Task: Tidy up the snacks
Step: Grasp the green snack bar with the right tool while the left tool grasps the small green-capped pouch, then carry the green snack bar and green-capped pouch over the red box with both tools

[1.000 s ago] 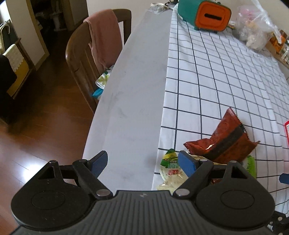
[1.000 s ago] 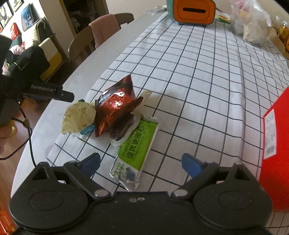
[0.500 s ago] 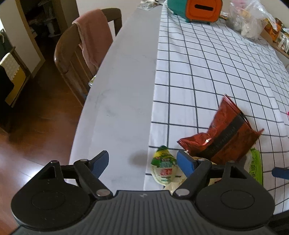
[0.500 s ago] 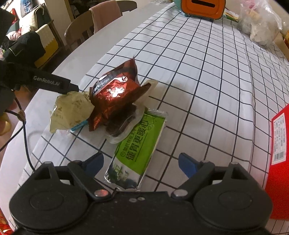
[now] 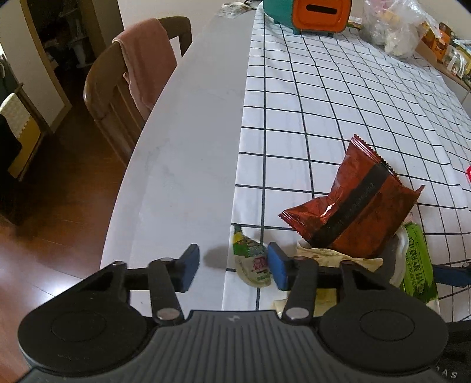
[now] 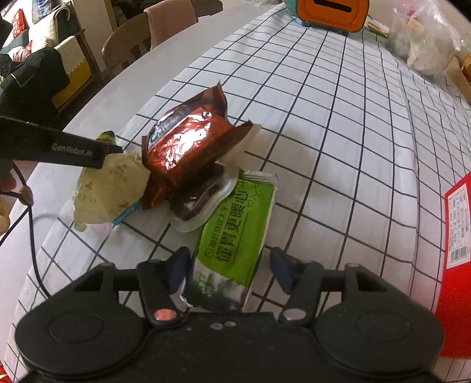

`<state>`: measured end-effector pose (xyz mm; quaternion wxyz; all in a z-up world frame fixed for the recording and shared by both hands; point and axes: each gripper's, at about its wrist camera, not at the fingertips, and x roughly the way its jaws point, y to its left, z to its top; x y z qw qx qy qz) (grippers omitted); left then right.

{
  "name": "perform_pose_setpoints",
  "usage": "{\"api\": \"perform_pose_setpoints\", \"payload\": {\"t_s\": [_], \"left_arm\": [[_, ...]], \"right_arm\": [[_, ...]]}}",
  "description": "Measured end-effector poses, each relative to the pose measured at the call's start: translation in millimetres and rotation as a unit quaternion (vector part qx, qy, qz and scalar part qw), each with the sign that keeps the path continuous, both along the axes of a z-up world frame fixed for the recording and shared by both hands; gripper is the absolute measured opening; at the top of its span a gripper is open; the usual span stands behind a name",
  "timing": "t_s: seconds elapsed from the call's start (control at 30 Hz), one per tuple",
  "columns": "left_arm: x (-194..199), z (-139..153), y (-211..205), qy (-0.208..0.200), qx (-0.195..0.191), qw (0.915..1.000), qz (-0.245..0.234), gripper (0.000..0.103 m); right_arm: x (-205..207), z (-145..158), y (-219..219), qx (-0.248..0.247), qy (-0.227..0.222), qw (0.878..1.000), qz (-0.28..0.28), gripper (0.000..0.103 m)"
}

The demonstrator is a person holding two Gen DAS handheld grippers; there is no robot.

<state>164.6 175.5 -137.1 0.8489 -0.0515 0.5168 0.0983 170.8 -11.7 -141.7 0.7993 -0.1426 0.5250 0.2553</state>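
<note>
A pile of snacks lies at the near edge of the checked cloth (image 5: 323,103). It holds a red foil packet (image 5: 353,206), a beige wrapped one (image 6: 109,188), a clear pack of dark pieces (image 6: 203,191), a green packet (image 6: 232,235) and a small green-and-white sachet (image 5: 250,262). My left gripper (image 5: 232,268) points down over the sachet, its jaws closing. The sachet lies against the right pad and the left pad is clear of it. My right gripper (image 6: 229,269) straddles the near end of the green packet, jaws closing, with a gap at the right pad.
A red box (image 6: 459,250) lies at the right edge. A teal and orange box (image 5: 318,11) and a plastic bag (image 5: 394,26) stand at the far end. A wooden chair with a pink cloth (image 5: 141,67) stands beside the bare table strip (image 5: 182,147).
Both pairs of jaws have narrowed a lot. Both grippers have sunk toward the pile: the sachet now sits between the left fingers, the green packet between the right ones.
</note>
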Motion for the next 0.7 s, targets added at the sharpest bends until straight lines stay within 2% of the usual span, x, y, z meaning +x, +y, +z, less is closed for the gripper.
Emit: {"api": "perform_pose_setpoints", "payload": {"t_s": [0.07, 0.17, 0.2, 0.47, 0.7], "left_arm": [[-0.9, 0.6, 0.6, -0.001, -0.006, 1.0, -0.001, 0.037], [-2.7, 1.3, 0.7, -0.005, -0.008, 1.0, -0.002, 0.03], [-3.6, 1.7, 1.2, -0.006, -0.011, 0.9999, -0.002, 0.023], [-14.5, 4.3, 13.8, -0.017, -0.036, 0.9991, 0.013, 0.018], [-25.0, 6.9, 18.5, -0.019, -0.033, 0.9988, 0.031, 0.017]], "right_arm": [[-1.3, 1.0, -0.4, 0.002, -0.006, 1.0, 0.002, 0.047], [-2.5, 0.9, -1.1, 0.001, -0.01, 1.0, -0.001, 0.044], [-3.2, 0.9, -2.2, 0.001, -0.013, 1.0, -0.003, 0.043], [-8.9, 5.8, -15.4, 0.015, -0.012, 0.999, -0.026, 0.041], [-18.6, 14.6, -32.0, 0.034, -0.009, 0.998, -0.043, 0.041]]}}
